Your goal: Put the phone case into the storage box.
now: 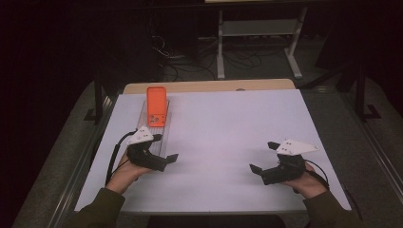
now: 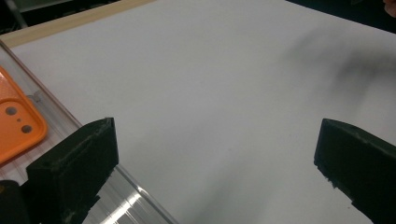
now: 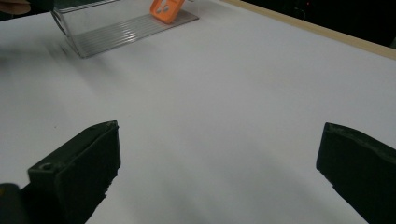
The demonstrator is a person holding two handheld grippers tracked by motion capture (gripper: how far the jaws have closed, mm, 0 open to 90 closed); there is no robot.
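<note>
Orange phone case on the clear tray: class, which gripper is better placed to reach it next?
Probably left. The left gripper sits open beside the clear tray holding the orange phone case; the right gripper lies across the table.

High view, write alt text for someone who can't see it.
A person holds an open left hand-held gripper and right hand-held gripper over a white table. An orange phone case rests in a clear tray beside the left one.

The right gripper has its two black jaws spread wide over the bare white surface, nothing between them. Far off at the top left, a clear ribbed tray lies on the surface with an orange case resting on its far end. A wooden edge borders the surface at upper right.
</note>
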